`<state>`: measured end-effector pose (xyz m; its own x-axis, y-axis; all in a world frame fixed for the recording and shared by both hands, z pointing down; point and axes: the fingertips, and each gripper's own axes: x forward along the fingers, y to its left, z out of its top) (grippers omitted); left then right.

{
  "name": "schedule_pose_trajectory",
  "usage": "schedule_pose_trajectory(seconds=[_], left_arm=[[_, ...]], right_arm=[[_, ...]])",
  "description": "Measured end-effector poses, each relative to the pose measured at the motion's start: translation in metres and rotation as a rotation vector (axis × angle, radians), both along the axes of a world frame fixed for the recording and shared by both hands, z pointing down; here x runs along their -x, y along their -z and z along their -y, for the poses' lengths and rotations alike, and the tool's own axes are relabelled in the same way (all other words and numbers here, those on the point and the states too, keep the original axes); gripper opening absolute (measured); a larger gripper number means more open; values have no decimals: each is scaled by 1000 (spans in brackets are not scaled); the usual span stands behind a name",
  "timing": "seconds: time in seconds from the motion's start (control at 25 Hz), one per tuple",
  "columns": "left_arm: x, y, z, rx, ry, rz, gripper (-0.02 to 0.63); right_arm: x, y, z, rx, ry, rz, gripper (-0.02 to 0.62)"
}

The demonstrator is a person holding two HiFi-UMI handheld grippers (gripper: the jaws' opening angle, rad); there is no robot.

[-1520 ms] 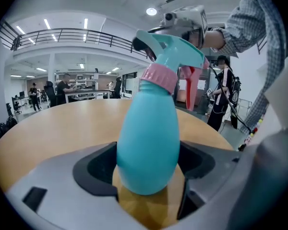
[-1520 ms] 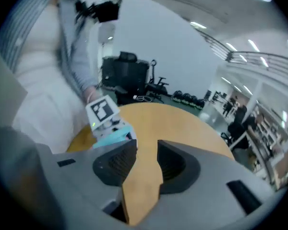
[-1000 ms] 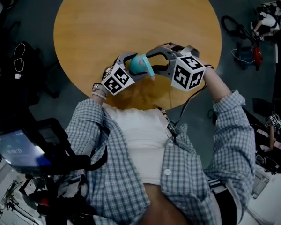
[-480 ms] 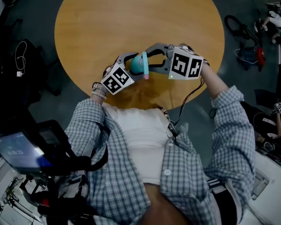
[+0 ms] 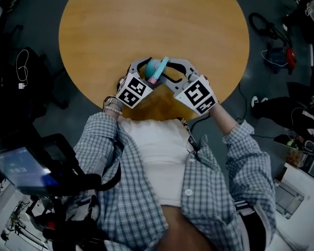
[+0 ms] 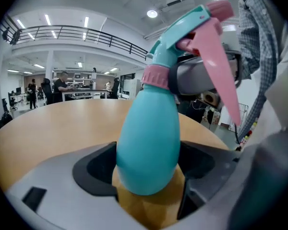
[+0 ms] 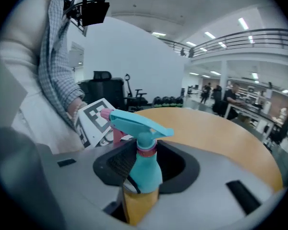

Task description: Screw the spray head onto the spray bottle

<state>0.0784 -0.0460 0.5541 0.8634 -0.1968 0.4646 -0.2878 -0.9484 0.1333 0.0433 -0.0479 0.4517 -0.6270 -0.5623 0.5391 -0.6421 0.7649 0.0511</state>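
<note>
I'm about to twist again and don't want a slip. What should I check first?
1. Grip on bottle by left gripper: ok, jaws press its belly.
2. Grip on head by right gripper: ok, jaws have just closed on its pink collar.
3. Seating of head on bottle neck: ok.
4. Thread fully tight: cannot tell.
5. Work held over the table: ok.
</note>
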Motion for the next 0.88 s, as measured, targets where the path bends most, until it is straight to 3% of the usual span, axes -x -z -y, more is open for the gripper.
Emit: schedule_pose_trajectory(seconds=[0.24,0.4,0.52,0.68,0.76,0.88], left_arm=[[0,-1,7,1,135,-1,394],[-1,-3,9,3,164,-1,394],[-2,-3,8,4,138,-1,394],[-3,-5,6,6,91,-2,394],[-4,-5,4,8,55,-2,394],[-4,-4,1,7,-6,0,394]], right_arm=[[-6,-1,7,-36,-444,34,123],[-9,-4,8,-20,-576,55,123],[-9,-8,8,22,-531,61,124],[-10,-14,-2,35,-319,-10,158],[-17,-13,-6,7,-202,-79,190],[-29,2,-4,-112,-10,-260,198]])
